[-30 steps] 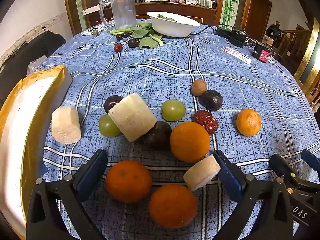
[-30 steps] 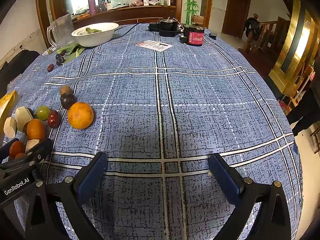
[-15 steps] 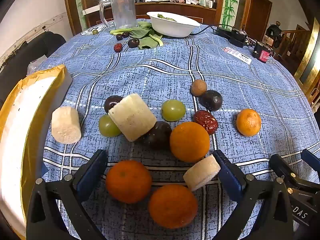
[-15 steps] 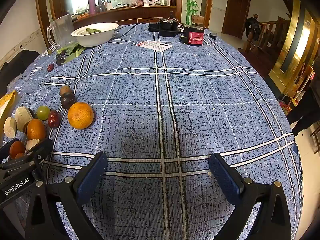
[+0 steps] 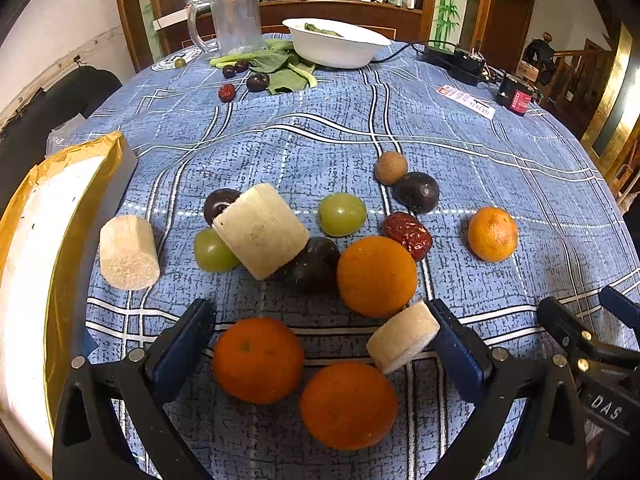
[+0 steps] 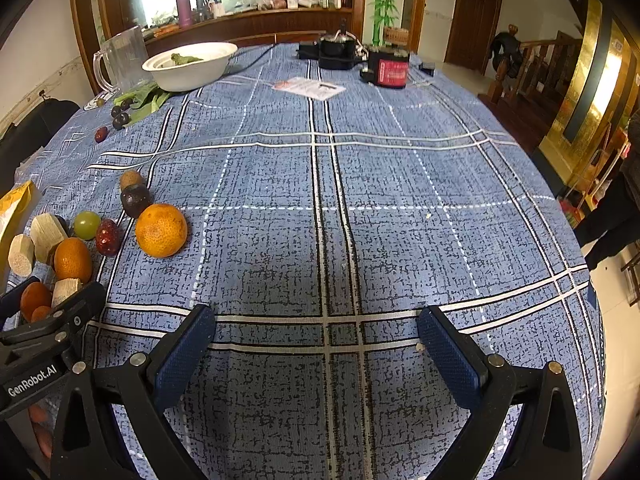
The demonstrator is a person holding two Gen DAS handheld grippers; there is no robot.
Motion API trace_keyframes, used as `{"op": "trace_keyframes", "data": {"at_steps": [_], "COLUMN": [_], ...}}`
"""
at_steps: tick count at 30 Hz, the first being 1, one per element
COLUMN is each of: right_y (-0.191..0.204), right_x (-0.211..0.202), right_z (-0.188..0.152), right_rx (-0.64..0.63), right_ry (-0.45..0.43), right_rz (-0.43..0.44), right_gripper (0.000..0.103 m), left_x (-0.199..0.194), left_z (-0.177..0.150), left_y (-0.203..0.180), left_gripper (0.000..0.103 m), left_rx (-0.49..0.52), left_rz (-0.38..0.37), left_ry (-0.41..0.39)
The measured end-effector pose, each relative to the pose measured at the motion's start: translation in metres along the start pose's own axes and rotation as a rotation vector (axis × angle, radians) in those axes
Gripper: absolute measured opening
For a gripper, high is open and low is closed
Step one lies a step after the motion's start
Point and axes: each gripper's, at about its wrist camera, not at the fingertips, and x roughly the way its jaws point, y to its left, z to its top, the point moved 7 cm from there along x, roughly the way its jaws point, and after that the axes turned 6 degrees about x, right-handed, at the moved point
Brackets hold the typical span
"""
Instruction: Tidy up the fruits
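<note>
A pile of fruit lies on the blue checked cloth. In the left wrist view my left gripper (image 5: 320, 340) stands open around two oranges (image 5: 258, 360) (image 5: 349, 405) and a pale sugarcane slice (image 5: 402, 336), gripping none. Beyond them sit a bigger orange (image 5: 376, 276), a large cane chunk (image 5: 261, 231), another chunk (image 5: 128, 253), two green grapes (image 5: 342, 214), dark plums (image 5: 416, 192), a red date (image 5: 408, 234), a brown longan (image 5: 391, 167) and a lone mandarin (image 5: 493, 233). My right gripper (image 6: 316, 354) is open over bare cloth, with the mandarin (image 6: 161, 230) to its far left.
A gold-rimmed white tray (image 5: 60, 216) lies at the left table edge. At the far side stand a white bowl (image 5: 338, 46), a glass mug (image 5: 234, 18), green leaves with small dark fruit (image 5: 258, 81), black electronics (image 6: 338, 54) and a paper card (image 6: 310, 88).
</note>
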Motion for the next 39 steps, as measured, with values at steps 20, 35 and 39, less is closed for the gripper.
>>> {"op": "trace_keyframes", "data": {"at_steps": [20,35,39], "right_y": [0.0,-0.004,-0.016], "right_x": [0.0,-0.008,-0.029], "right_z": [0.0,-0.003,-0.001], "right_rx": [0.055,0.078,0.146], "right_ry": [-0.004,-0.033,-0.143], "right_rz": [-0.021,0.001,0.013], "right_gripper": [0.102,0.102,0.102], "left_x": [-0.004,-0.184,-0.21], "left_z": [-0.003,-0.023,-0.035], "left_y": [-0.001,0.077,0.099], "left_gripper": [0.103,0.103,0.103], "left_rx": [0.022,-0.06,-0.084], "left_rz": [-0.021,0.224,0.262], "left_ry": [0.001,-0.501,-0.554]}}
